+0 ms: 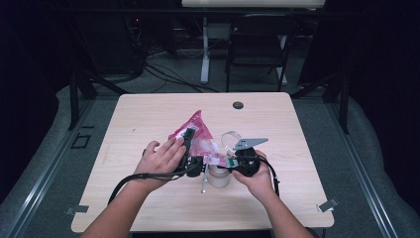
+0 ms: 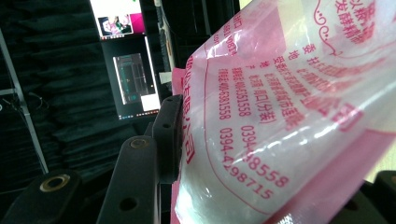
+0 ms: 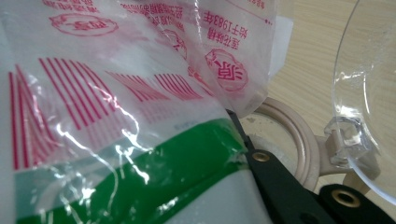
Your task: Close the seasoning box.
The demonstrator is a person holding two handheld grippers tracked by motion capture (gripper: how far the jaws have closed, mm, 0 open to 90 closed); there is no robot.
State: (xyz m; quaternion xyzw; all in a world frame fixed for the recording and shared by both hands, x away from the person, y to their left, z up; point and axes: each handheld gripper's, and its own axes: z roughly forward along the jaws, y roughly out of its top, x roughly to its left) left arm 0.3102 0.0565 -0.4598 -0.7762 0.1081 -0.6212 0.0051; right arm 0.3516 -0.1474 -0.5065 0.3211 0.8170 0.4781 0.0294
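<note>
In the high view, a pink printed bag (image 1: pixel 198 135) is being held tilted over a pale open jar (image 1: pixel 218 176) near the middle of the table (image 1: pixel 148 114). The left gripper (image 1: pixel 190 135) is seen clamped on the bag's raised upper part, and the right gripper (image 1: pixel 233 162) is seen nipping its lower end just above the jar; a clear lid (image 1: pixel 229 139) is lying just behind. The step in hand is judged to be pouring the bag's white contents into the jar.

In the left gripper view, the bag (image 2: pixel 289 121) is being pressed between the jaws, which are standing about half apart around its filled bulk.

In the right gripper view, the jaws are being kept fully closed on the bag's thin film (image 3: pixel 116 140) beside a green band, with the jar's rim (image 3: pixel 294 135) directly below and the clear lid (image 3: pixel 369 88) hinged at its side. For the next move, the upper end is judged to need raising while the mouth is kept aimed inside the rim, so nothing is spilled.
</note>
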